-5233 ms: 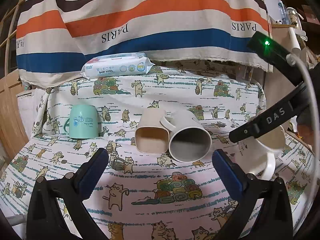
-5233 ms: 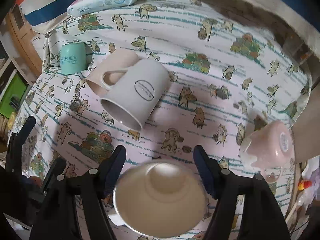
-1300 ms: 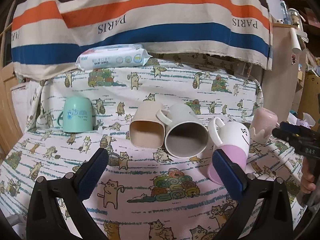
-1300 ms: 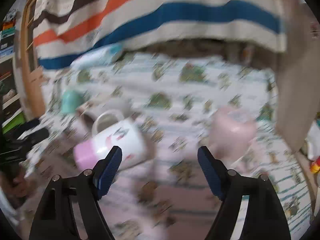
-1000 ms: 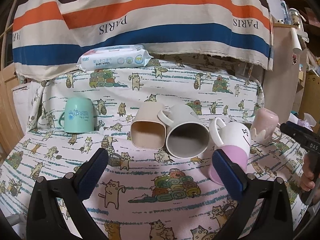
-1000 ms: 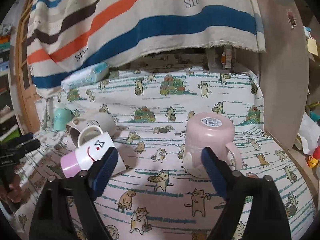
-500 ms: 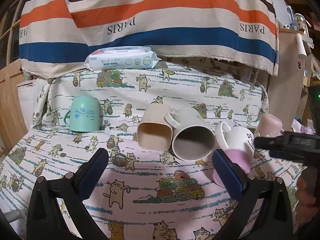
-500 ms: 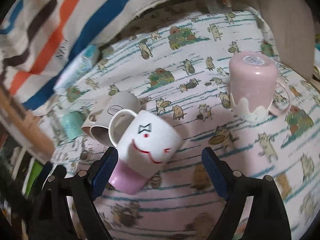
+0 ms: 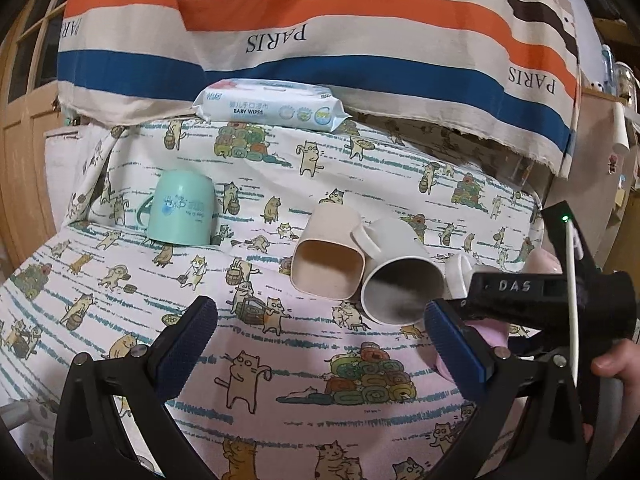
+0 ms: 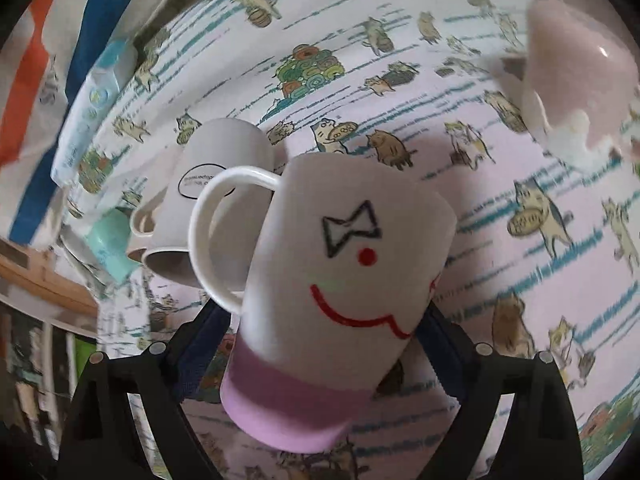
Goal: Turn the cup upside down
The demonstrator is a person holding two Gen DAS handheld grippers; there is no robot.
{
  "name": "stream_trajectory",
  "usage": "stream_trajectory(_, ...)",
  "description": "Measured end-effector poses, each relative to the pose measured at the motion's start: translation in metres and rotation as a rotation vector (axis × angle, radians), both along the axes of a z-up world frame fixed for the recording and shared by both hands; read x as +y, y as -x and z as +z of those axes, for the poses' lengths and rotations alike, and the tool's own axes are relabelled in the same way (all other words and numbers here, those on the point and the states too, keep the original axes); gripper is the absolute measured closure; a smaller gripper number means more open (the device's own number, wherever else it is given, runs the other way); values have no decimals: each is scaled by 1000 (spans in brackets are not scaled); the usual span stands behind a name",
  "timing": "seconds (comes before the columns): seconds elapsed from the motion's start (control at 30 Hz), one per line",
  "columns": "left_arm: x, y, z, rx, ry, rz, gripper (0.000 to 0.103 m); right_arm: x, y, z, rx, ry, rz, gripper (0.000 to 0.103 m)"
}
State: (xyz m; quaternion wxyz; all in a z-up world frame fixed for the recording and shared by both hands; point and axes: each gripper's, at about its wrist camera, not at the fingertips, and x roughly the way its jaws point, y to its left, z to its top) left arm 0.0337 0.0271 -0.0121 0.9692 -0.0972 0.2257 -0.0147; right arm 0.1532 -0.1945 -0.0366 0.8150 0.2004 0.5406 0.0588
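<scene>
A white mug with a drawn smiley face and a pink band (image 10: pixel 340 288) lies on its side on the cat-print cloth, its pink mouth end toward the camera and its handle (image 10: pixel 224 236) to the left. My right gripper (image 10: pixel 324 332) is open, one finger on each side of the mug; whether the pads touch it is hidden. In the left wrist view the right gripper body (image 9: pixel 548 300) covers most of that mug. My left gripper (image 9: pixel 320 344) is open and empty above the cloth.
A beige square cup (image 9: pixel 328 256) and a grey-white mug (image 9: pixel 400 280) lie on their sides, touching. A mint cup (image 9: pixel 182 214) and a pink cup (image 10: pixel 576 80) stand upside down. A baby wipes pack (image 9: pixel 268 106) lies at the back under a striped cloth.
My right gripper has moved in close, so its fingers now straddle the smiley mug. In the left wrist view it now hides most of that mug. The left gripper stays open.
</scene>
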Motion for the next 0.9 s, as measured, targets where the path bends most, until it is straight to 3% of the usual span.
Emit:
stream_trajectory(0.07, 0, 0, 0, 3, 3, 0, 0, 4, -2, 2, 2, 50, 65, 16)
stream_trajectory(0.13, 0, 0, -1, 4, 2, -5, 0, 1, -2, 2, 19, 39, 117, 18)
stream_trajectory(0.23, -2, 1, 0, -1, -8, -8, 0, -11, 8, 5, 80, 11, 182, 30)
stream_trajectory(0.57, -1, 1, 0, -1, -6, 2, 0, -5, 83, 12, 114, 40, 392, 31)
stream_trajectory(0.9, -2, 1, 1, -6, -15, -3, 0, -12, 74, 12, 9, -2, 282, 30)
